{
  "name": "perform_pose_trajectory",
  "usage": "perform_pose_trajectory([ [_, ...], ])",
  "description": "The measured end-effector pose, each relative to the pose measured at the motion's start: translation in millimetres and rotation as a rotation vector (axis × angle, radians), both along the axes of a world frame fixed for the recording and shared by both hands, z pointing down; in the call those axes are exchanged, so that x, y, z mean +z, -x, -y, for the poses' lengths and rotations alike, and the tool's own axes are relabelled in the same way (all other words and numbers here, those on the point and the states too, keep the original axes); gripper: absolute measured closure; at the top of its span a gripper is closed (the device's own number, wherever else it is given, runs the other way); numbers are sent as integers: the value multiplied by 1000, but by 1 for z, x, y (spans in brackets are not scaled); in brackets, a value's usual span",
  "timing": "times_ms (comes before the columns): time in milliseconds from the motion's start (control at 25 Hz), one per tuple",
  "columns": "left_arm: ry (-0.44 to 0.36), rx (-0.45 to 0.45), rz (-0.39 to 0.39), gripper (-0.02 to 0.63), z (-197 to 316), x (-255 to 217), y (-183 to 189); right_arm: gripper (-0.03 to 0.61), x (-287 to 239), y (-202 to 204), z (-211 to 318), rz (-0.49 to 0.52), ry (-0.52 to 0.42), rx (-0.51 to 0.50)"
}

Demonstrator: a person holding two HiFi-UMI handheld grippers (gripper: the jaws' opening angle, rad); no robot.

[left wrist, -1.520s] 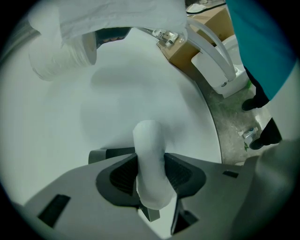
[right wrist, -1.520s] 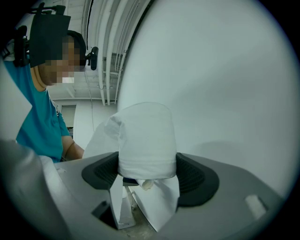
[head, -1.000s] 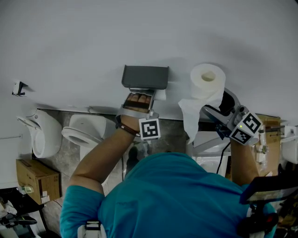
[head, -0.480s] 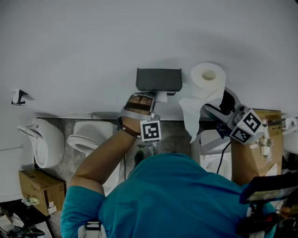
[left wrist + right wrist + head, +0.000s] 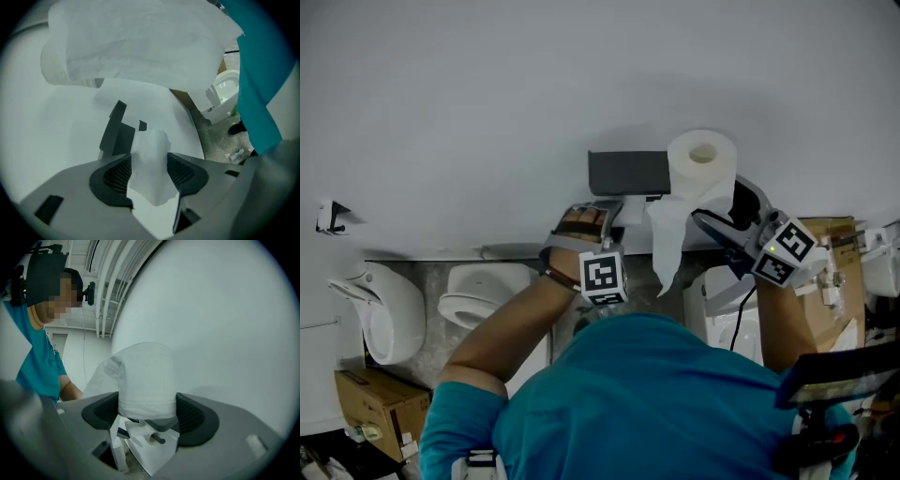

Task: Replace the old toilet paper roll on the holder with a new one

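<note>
A grey holder (image 5: 626, 173) is fixed to the white wall. My right gripper (image 5: 712, 202) is shut on a full white toilet paper roll (image 5: 703, 161), held just right of the holder with its loose tail (image 5: 667, 234) hanging down. In the right gripper view the roll (image 5: 145, 380) sits upright between both pads. My left gripper (image 5: 594, 214) is below the holder's left end. Its jaws are opening, with a small white scrap of paper (image 5: 150, 159) standing between them in front of the holder (image 5: 116, 133). The new roll's paper (image 5: 136, 42) fills the top of that view.
Two white toilets (image 5: 483, 286) (image 5: 380, 295) stand on the floor at the left, with a cardboard box (image 5: 366, 401) near them. Another box (image 5: 842, 246) and a white fixture (image 5: 722, 286) are at the right. A small hook (image 5: 328, 214) is on the wall at the far left.
The right gripper has brought the roll left, up beside the holder's right end. The left gripper has drawn back from under the holder.
</note>
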State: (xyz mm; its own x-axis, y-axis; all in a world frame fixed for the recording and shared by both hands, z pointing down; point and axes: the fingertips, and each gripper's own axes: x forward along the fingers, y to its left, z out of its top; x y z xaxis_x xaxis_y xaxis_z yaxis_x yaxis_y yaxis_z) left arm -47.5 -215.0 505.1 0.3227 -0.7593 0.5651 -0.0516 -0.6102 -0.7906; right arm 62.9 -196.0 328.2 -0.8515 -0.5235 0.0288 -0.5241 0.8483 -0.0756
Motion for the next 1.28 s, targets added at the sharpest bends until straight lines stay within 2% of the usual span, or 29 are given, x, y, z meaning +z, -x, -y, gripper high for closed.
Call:
perform_pose_trajectory([
  [240, 34, -37, -14, 377, -2, 1, 16, 216, -8, 19, 21, -89, -6, -23],
  [480, 102, -78, -78, 359, -16, -5, 35, 215, -15, 34, 44, -234, -32, -37],
  [600, 155, -107, -120, 354, -28, -5, 51, 215, -32, 40, 52, -261, -72, -36],
  [760, 215, -176, -201, 354, -43, -5, 79, 215, -60, 51, 58, -235, -104, -33],
  [920, 249, -248, -308, 354, -54, -12, 101, 215, -68, 68, 62, -131, -73, -15],
  [1080, 277, -268, -359, 354, -64, -12, 103, 215, -34, 75, 66, -58, -3, 18],
  [1280, 301, -274, -375, 354, -69, -7, 101, 215, 19, 72, 64, -61, 41, 86],
])
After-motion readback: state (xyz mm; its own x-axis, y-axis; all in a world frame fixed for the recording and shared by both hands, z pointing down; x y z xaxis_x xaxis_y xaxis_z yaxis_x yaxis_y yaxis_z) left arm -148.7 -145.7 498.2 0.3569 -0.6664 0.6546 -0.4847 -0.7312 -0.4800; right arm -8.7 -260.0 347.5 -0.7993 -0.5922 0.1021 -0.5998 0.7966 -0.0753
